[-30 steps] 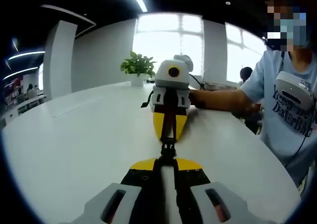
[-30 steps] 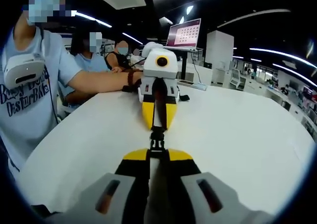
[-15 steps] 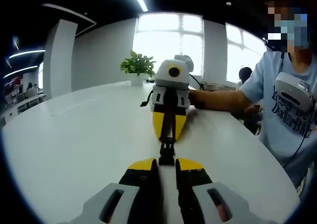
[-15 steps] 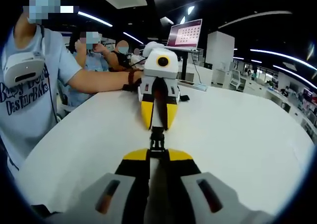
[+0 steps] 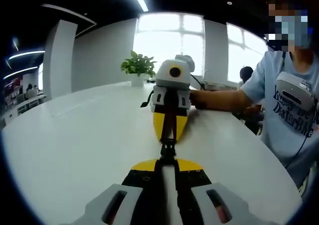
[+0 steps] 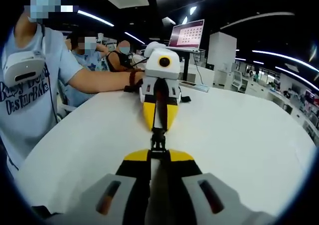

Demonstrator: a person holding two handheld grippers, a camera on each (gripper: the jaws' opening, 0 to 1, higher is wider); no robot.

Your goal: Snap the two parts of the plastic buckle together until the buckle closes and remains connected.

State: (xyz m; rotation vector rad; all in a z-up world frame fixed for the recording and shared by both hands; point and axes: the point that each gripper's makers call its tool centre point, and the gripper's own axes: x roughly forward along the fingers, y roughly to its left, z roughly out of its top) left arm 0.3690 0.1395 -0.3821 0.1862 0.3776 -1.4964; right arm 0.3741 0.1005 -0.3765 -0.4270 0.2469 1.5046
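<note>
A small black plastic buckle (image 5: pixel 168 149) hangs over the white table (image 5: pixel 75 140) between two grippers that face each other tip to tip. My left gripper (image 5: pixel 168 162) rises from the bottom of the left gripper view, its yellow-and-black jaws shut on the buckle's near end. My right gripper (image 5: pixel 168 138) comes in from the far side, shut on the other end. In the right gripper view the buckle (image 6: pixel 158 142) sits just past my right gripper (image 6: pixel 158 154), with the left gripper (image 6: pixel 158 129) opposite. The two halves look joined in one line, and I see no gap between them.
A person in a light blue printed shirt (image 5: pixel 294 110) stands at the table's edge, holding both grippers. A potted plant (image 5: pixel 138 65) sits at the far end, before bright windows. A screen on a stand (image 6: pixel 186 35) and seated people (image 6: pixel 94 51) are beyond the table.
Half a second ago the left gripper's jaws stood slightly apart. Now they are shut on the buckle again, as they were a second ago. The right gripper holds steady.
</note>
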